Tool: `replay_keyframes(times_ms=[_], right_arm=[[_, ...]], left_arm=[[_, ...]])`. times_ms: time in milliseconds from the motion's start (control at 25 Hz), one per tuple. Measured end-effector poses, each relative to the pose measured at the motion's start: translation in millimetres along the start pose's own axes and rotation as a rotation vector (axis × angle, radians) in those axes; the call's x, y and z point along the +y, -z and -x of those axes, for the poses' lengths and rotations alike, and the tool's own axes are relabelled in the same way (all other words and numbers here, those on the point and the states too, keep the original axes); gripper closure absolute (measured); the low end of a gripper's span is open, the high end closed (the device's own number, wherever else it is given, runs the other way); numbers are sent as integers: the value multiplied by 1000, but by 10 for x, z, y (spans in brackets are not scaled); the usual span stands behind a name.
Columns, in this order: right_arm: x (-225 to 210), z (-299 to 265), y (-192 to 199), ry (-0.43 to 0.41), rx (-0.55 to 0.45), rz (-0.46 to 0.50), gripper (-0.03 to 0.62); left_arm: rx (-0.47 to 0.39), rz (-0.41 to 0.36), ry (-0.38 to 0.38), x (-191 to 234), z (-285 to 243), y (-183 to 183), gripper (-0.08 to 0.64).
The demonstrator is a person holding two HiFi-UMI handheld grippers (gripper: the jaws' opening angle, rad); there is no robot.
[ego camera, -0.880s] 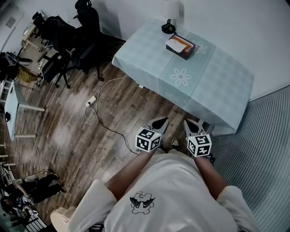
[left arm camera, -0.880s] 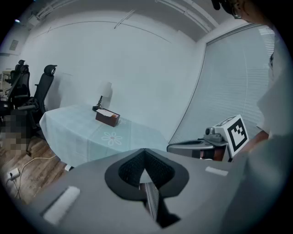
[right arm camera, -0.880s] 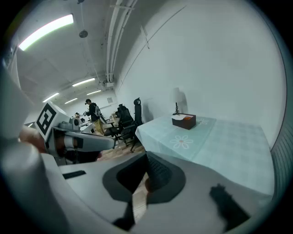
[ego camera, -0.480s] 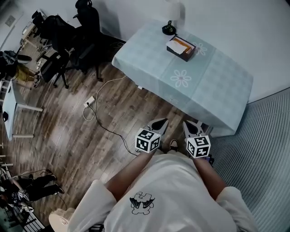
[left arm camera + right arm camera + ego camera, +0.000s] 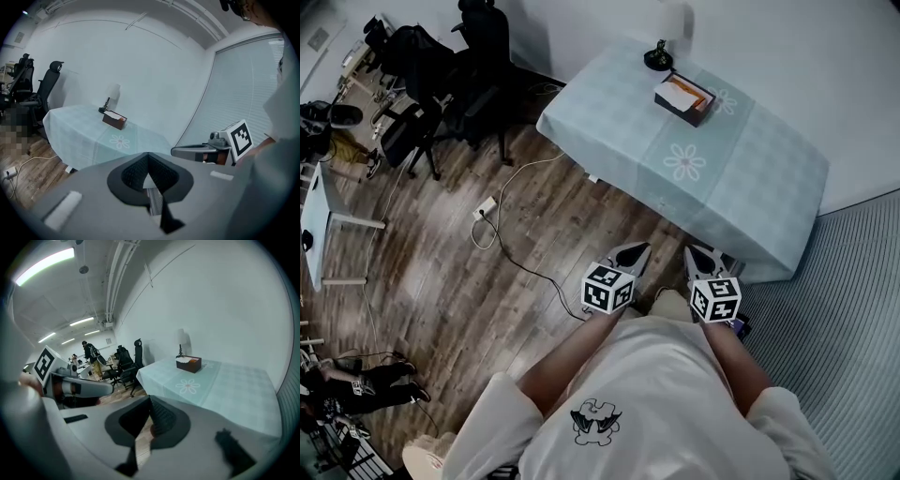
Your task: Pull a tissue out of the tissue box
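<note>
Closing the distance comes first, as I judge it: the tissue box (image 5: 685, 97) sits on the far side of the table (image 5: 750, 178), just beside a small lamp (image 5: 659, 54), well apart from both grippers. The left gripper (image 5: 629, 257) and the right gripper (image 5: 701, 262) hang close to the person's body over the wooden floor, each with its jaws pressed together and nothing between them. To do this well, walk up to the near table edge, part one gripper's jaws only once they are over the box's top opening, pinch the tissue itself and not the box rim, and steady the box with the other gripper while drawing upward

From above, the head view shows the box's open top with white and orange inside, and a cable (image 5: 517, 251) trailing over the floor short of the table. Both gripper views show the box from the side, and the right gripper view alone takes in office chairs (image 5: 126, 363) and people far behind
</note>
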State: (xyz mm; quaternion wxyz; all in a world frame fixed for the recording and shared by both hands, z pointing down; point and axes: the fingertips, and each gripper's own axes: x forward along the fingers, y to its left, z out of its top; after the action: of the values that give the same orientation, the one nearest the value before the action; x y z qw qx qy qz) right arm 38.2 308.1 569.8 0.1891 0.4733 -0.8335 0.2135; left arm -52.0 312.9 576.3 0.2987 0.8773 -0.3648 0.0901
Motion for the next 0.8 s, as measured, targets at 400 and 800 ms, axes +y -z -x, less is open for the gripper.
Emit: replay_keyframes(times_ms=[400, 800], right_arm=[[-464, -557, -159, 43, 28, -57, 580], [-1607, -1761, -1194, 1, 2, -43, 580]], left_arm=[[13, 26, -14, 498, -358, -317, 555], [45, 26, -67, 1324, -1692, -1324, 555]])
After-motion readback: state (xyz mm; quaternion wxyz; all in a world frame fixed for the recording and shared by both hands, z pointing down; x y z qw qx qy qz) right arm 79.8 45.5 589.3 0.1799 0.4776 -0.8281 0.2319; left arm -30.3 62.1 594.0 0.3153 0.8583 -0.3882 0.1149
